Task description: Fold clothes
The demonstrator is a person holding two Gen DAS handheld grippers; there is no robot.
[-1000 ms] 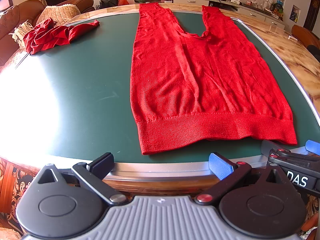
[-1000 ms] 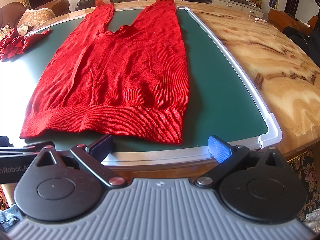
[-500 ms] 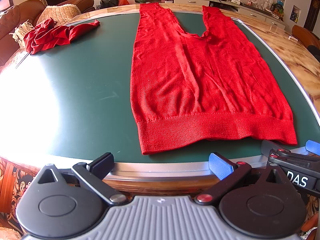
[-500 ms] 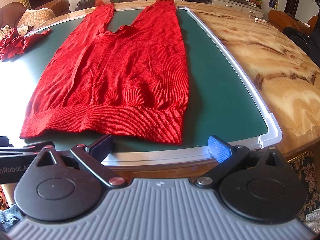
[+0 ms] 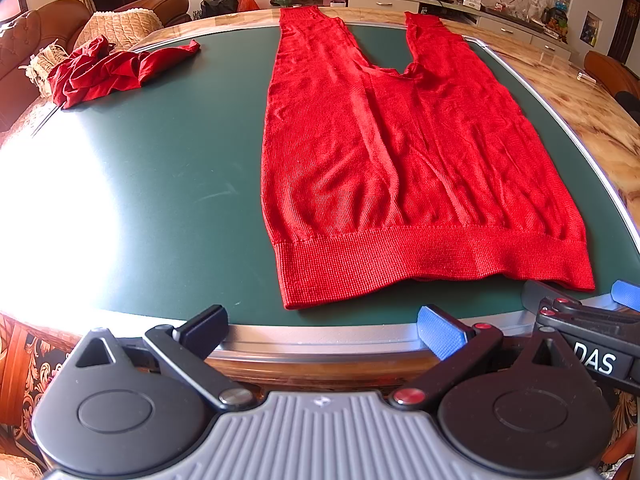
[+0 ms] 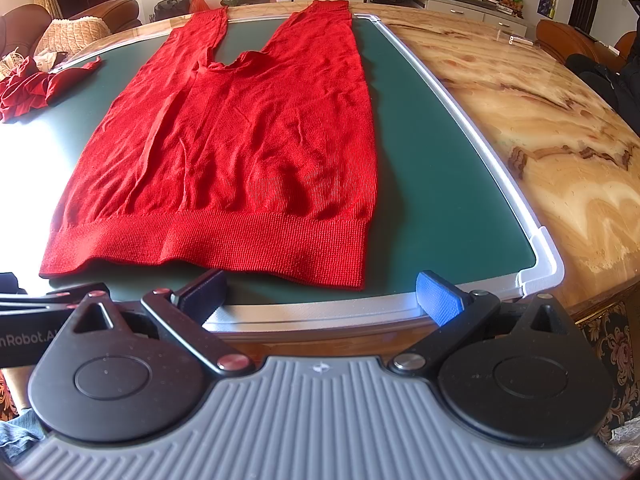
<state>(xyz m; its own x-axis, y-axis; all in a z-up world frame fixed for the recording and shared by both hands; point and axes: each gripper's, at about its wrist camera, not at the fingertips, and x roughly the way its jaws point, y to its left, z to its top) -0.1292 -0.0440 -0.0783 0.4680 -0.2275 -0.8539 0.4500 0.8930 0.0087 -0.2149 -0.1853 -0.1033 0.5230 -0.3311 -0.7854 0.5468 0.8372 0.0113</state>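
A red knit sweater lies flat on the green mat, ribbed hem towards me, sleeves stretched to the far edge. It also shows in the right wrist view. My left gripper is open and empty, just short of the hem's left corner, over the mat's near edge. My right gripper is open and empty, just short of the hem's right part. The right gripper also shows at the right edge of the left wrist view.
A crumpled dark red garment lies at the mat's far left. The mat has a silver rim and sits on a marble-pattern table. Sofas stand at the left, a cluttered sideboard at the back, a seated person at the far right.
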